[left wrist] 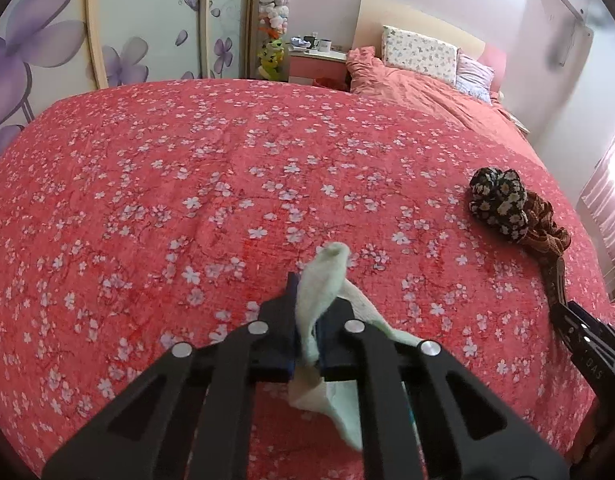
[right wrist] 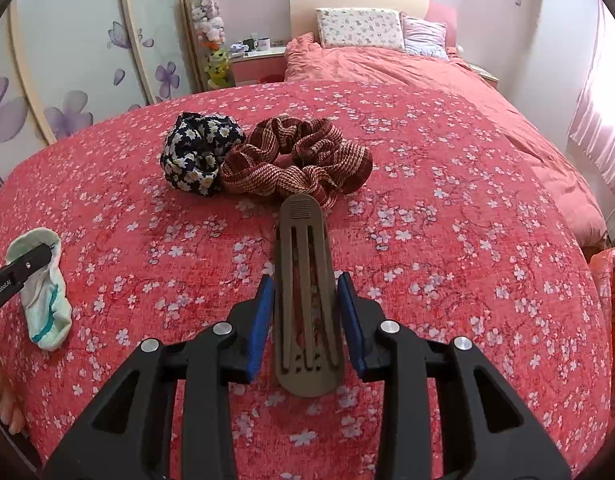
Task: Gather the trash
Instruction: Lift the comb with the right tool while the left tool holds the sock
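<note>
A pale sock [left wrist: 323, 280] with a teal stripe hangs pinched in my left gripper [left wrist: 313, 300], which is shut on it just above the bed. From the right wrist the sock [right wrist: 43, 304] shows at the far left with the left gripper [right wrist: 31, 260] clamped on its cuff. My right gripper [right wrist: 306, 280] is shut on a long brown hair clip [right wrist: 303, 232], whose tip points at two scrunchies. One scrunchie is dark with daisies [right wrist: 199, 152], the other maroon striped [right wrist: 299, 160]. In the left wrist view the right gripper [left wrist: 563, 312] and the scrunchies [left wrist: 497, 200] sit at the right.
All of this rests on a red floral bedspread [right wrist: 467, 200]. Pillows [right wrist: 359, 28] and a rumpled quilt lie at the far end. A nightstand [right wrist: 255, 60] and a flowered wardrobe [right wrist: 67, 60] stand to the left, a curtain [right wrist: 599, 128] to the right.
</note>
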{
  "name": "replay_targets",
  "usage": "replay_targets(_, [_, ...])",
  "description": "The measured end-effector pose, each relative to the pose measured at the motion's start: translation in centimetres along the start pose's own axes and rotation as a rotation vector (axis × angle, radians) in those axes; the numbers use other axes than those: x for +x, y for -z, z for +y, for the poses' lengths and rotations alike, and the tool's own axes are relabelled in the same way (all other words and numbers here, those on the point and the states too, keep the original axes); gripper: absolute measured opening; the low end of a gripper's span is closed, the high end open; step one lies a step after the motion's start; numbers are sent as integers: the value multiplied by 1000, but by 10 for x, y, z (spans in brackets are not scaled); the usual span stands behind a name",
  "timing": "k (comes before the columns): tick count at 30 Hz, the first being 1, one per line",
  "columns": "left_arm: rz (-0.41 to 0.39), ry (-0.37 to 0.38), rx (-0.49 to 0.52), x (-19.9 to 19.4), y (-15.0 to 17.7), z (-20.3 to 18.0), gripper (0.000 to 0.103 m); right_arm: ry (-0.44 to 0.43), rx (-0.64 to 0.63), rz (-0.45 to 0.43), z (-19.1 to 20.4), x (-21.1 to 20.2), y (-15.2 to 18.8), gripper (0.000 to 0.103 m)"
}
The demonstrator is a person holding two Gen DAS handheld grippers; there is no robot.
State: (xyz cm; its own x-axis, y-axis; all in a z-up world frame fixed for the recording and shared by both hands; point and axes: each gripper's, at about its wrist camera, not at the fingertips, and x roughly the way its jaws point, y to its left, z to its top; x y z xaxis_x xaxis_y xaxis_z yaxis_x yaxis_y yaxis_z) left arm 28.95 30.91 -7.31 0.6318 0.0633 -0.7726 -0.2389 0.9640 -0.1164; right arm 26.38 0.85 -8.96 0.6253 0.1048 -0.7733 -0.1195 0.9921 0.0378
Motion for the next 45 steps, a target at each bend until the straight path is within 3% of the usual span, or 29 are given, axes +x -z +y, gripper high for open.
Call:
replay_targets(18, [-83, 88, 15, -60, 11, -21, 5, -17, 37, -79, -37, -53, 20, 33])
replay_targets(36, [-145, 210, 110, -117, 11, -107, 5, -21, 140, -183, -100, -108, 36, 33])
replay_targets(45, [-161, 289, 166, -134, 13, -168, 5, 6, 173, -238, -130, -131, 43, 33])
